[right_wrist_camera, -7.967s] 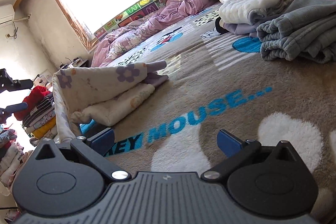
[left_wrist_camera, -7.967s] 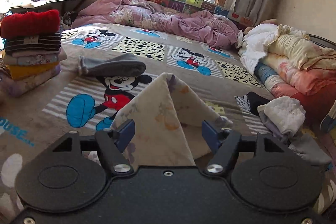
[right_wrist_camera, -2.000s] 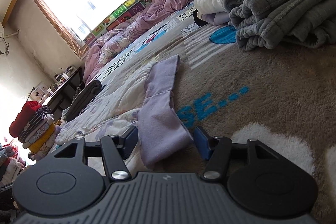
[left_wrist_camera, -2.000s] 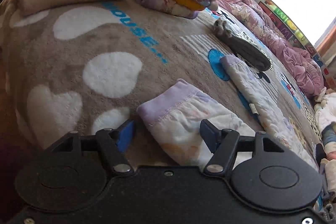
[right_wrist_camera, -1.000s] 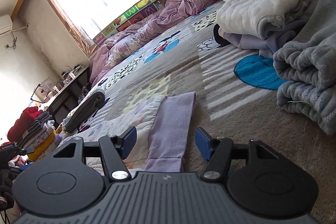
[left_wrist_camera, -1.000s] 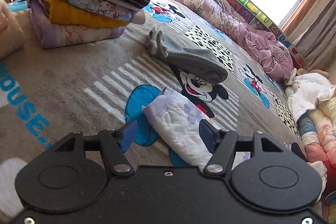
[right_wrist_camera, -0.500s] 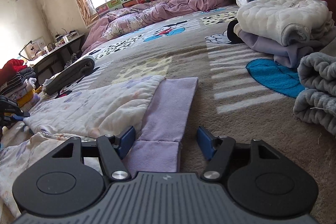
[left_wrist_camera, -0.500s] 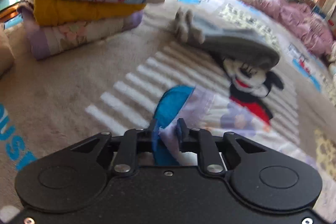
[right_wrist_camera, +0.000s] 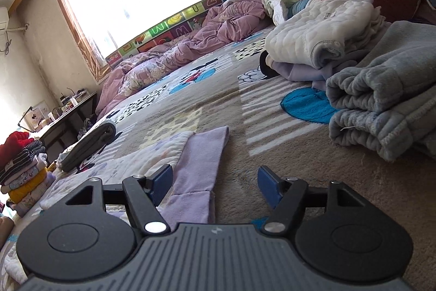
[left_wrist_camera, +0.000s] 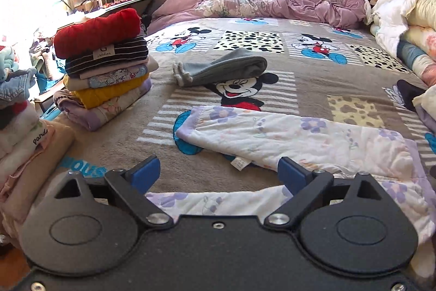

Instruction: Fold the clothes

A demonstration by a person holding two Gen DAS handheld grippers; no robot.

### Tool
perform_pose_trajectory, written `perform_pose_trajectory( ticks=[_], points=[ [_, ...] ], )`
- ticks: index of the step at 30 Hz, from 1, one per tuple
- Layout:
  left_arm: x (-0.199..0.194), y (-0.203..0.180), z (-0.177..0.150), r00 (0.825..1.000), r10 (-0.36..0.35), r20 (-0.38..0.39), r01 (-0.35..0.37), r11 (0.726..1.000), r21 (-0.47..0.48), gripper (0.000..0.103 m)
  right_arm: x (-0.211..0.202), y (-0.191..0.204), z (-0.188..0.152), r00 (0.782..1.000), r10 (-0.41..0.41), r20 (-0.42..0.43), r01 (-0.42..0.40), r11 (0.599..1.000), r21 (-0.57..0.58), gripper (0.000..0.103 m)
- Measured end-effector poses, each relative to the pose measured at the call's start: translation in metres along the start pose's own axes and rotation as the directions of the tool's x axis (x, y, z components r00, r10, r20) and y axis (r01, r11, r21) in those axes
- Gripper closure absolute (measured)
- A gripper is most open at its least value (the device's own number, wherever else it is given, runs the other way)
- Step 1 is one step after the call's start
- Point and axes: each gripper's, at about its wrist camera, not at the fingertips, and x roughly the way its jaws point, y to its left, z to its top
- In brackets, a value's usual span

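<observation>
Left wrist view: the left gripper is standing with its blue fingers spread wide and gripping nothing. The white quilted floral garment with lilac trim is lying flat on the grey Mickey Mouse fleece blanket, one leg stretching just ahead of the fingers, another strip passing directly beneath them. A care label is showing at its near edge. The stack of folded clothes topped with red is sitting well off to the left.

Right wrist view: the right gripper is likewise holding its jaws wide and empty. The garment's lilac waistband is lying between the fingers, nearer the left one.

Judgement: the garment appears laid out for its first fold. The next move calls for both grippers pinching matching edges and carrying one half over the other without dragging wrinkles.
</observation>
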Motion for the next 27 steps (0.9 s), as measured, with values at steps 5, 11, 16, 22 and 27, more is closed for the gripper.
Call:
perform_pose_trajectory(
  ticks=[5,11,16,22,27],
  points=[
    [-0.019,0.014,-0.004,0.976,-0.212,-0.047,0.203,0.967,-0.153,0.008,-0.026,0.004,-0.003,0.999,-0.007,0.038,0.008,1.000,-0.018,0.033],
    [-0.009,-0.006,-0.067,0.887,-0.382,-0.261,0.308,0.908,-0.284,0.007,-0.065,0.025,-0.009,0.995,0.084,0.058,-0.075,0.988,-0.132,0.031],
    [-0.006,-0.036,-0.121,0.807,-0.439,-0.396,0.345,0.894,-0.287,0.007,-0.091,0.049,-0.018,0.984,0.168,0.054,-0.155,0.970,-0.186,0.023],
    [-0.010,-0.044,-0.124,0.807,-0.440,-0.394,0.359,0.895,-0.264,0.007,-0.098,0.060,-0.027,0.983,0.184,0.019,-0.176,0.963,-0.202,0.023],
    [-0.009,-0.040,-0.124,0.818,-0.424,-0.388,0.349,0.903,-0.252,0.007,-0.096,0.062,-0.033,0.984,0.176,0.001,-0.171,0.961,-0.216,0.023]
  ],
)
